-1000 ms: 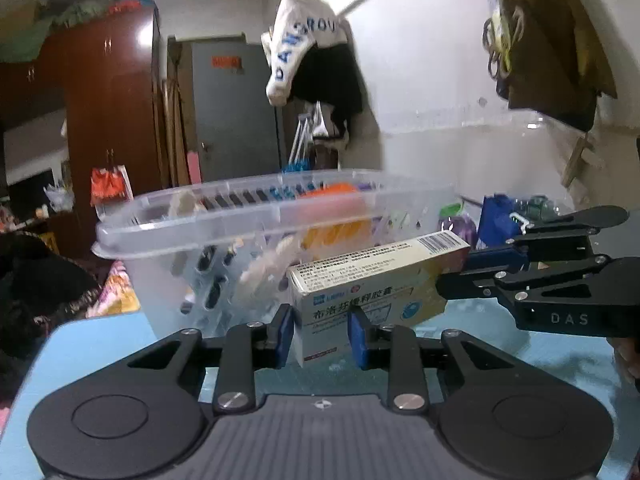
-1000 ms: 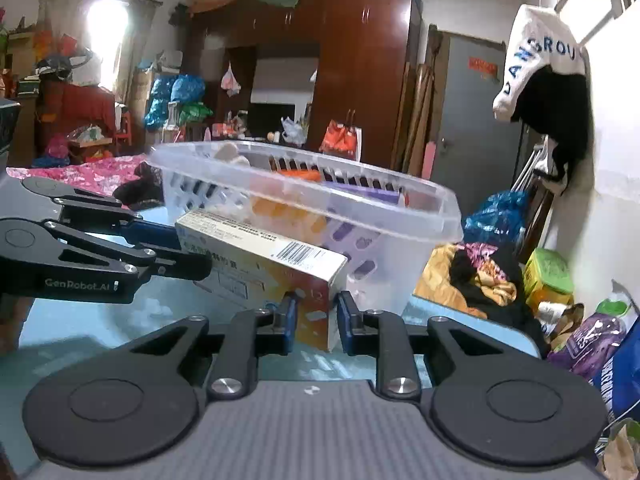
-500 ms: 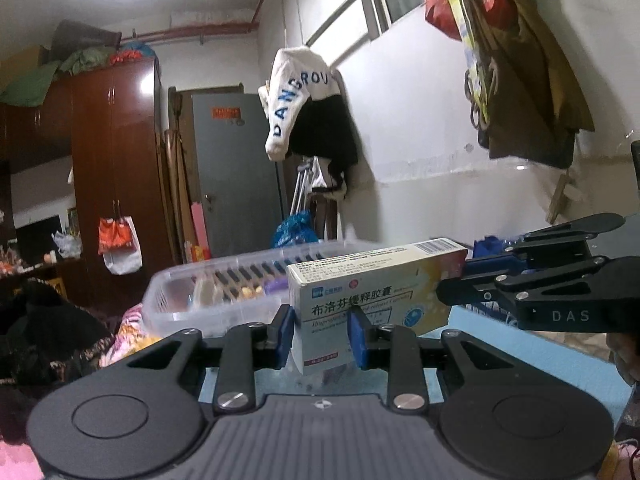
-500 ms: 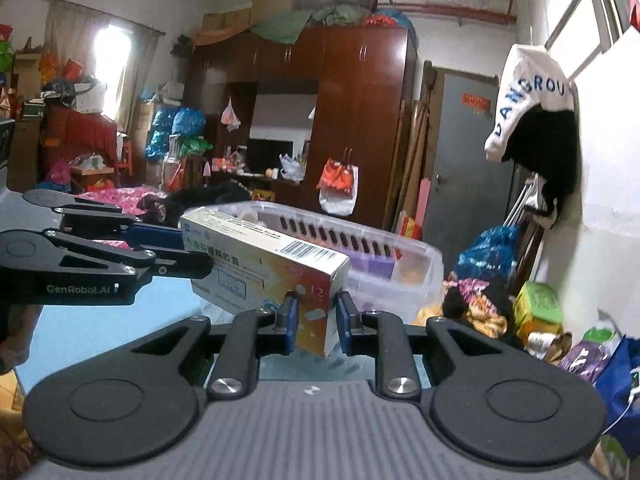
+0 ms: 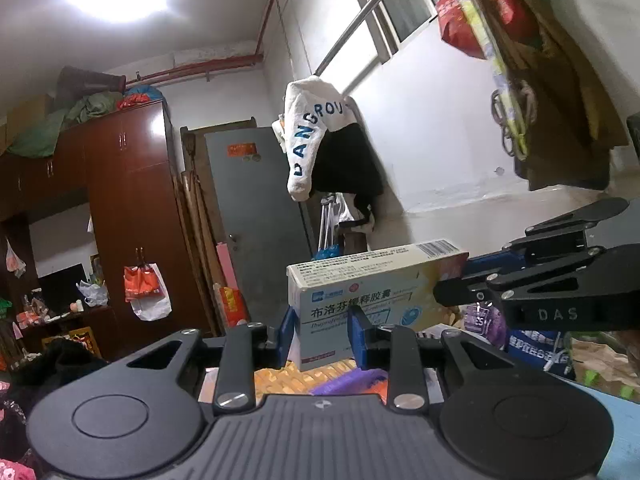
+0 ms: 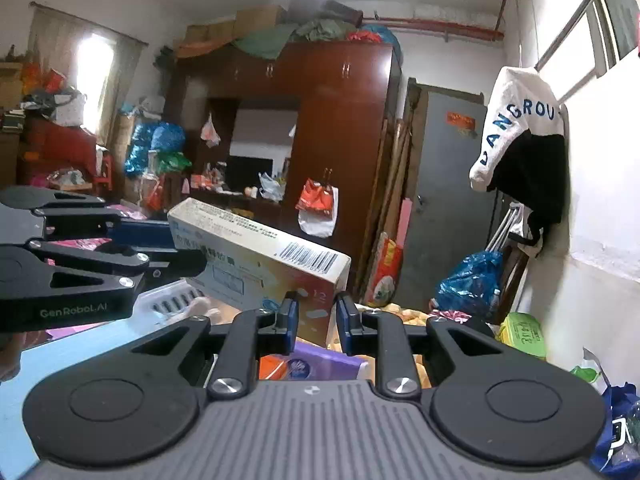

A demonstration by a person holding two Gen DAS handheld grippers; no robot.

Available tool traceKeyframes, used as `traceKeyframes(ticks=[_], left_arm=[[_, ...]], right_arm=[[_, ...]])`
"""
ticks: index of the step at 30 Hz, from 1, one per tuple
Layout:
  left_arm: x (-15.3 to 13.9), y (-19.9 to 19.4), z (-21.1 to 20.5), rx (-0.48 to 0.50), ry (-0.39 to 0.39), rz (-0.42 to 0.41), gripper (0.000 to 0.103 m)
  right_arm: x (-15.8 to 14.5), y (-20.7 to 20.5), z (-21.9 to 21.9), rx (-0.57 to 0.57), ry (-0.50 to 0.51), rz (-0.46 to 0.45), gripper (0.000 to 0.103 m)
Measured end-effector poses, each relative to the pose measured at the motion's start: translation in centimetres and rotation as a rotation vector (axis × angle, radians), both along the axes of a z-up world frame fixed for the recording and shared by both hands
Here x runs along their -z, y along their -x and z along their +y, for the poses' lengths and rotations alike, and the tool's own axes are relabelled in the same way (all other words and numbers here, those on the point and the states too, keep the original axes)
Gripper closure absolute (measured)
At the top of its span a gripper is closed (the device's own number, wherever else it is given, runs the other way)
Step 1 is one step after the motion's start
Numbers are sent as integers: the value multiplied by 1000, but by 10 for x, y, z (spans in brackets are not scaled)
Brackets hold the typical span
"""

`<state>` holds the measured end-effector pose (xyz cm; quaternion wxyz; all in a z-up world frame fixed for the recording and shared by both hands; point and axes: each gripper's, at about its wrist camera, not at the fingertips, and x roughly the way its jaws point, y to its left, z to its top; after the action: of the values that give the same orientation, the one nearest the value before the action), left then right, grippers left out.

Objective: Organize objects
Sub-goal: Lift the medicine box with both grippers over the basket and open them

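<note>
At lower left of the right wrist view, part of the slotted basket (image 6: 172, 304) shows over the blue bench (image 6: 72, 344). The medicine box (image 5: 376, 292) hangs mid-frame, level, above the orange and purple packets (image 5: 320, 380). The left gripper (image 5: 320, 334) pinches its near-left end and the right gripper (image 6: 316, 316) its barcode end, each seen side-on in the other's view.

The left gripper (image 5: 320, 336) is held raised and level, its blue-padded fingers (image 5: 286, 334) clamped on one end of a medicine box (image 5: 368, 280). The right gripper (image 6: 316, 320) is likewise lifted, its fingers (image 6: 290, 320) pinching the box's other end, so both grippers face each other across it.
</note>
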<state>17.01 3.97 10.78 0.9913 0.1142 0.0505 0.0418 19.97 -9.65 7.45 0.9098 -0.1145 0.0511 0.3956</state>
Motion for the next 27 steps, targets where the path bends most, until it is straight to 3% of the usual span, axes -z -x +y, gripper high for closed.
traceKeyframes(ticks=[10, 16, 18, 19, 20, 21, 22, 23, 27], left_arm=[[23, -55, 38, -2, 58, 77, 69], [37, -60, 49, -30, 71, 102, 68], [38, -57, 54, -24, 95, 99, 65], [38, -55, 56, -25, 108, 93, 53], [37, -51, 58, -32, 121, 84, 34], [37, -46, 59, -39, 129, 65, 26], [37, -41, 59, -39, 128, 50, 19], [37, -36, 59, -36, 123, 40, 19], [36, -22, 53, 3, 114, 51, 17]], right_arm=[[21, -26, 34, 35, 66, 35, 79], [29, -22, 36, 16, 73, 53, 79], [29, -24, 34, 0, 64, 78, 68], [28, -25, 31, 2, 56, 86, 54], [27, -25, 27, 13, 39, 84, 41], [26, -24, 22, 23, 23, 83, 35], [25, -23, 16, 24, 5, 89, 22], [24, -22, 11, 23, -12, 94, 12], [21, -18, -6, 41, -56, 94, 0]])
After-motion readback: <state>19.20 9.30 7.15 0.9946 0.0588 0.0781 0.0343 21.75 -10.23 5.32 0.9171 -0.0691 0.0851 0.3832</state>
